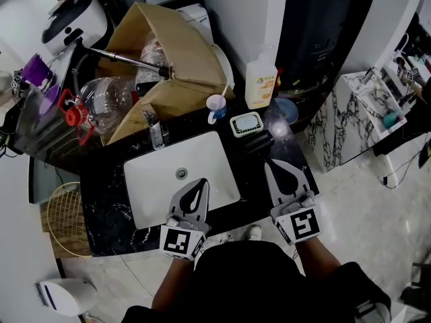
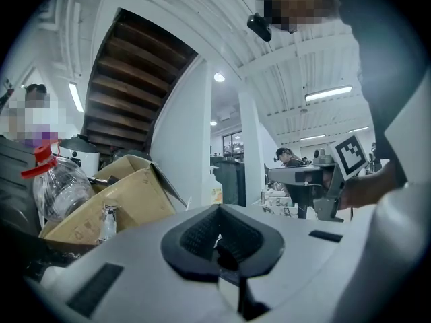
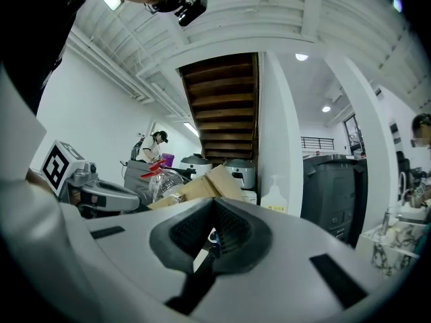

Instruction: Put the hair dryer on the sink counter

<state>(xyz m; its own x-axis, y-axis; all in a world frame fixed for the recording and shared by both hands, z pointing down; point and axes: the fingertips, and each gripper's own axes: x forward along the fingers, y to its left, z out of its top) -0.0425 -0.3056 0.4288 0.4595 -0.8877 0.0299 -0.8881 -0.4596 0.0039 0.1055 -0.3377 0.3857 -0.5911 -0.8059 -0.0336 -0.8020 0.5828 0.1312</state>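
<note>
A black hair dryer (image 1: 259,142) lies on the dark marble sink counter (image 1: 108,207), right of the white basin (image 1: 168,180); it is hard to make out against the dark stone. My right gripper (image 1: 267,161) hovers just in front of it, jaws shut with nothing between them; in the right gripper view (image 3: 214,234) the pads meet. My left gripper (image 1: 203,182) hangs over the basin's front edge, also shut and empty, its pads together in the left gripper view (image 2: 217,237).
Behind the basin stand a faucet (image 1: 156,134), a white-and-blue cup (image 1: 215,106), a square white dish (image 1: 246,124) and a soap bottle (image 1: 261,81). A cardboard box (image 1: 175,52) and a clear jug with a red cap (image 1: 104,99) crowd the back left.
</note>
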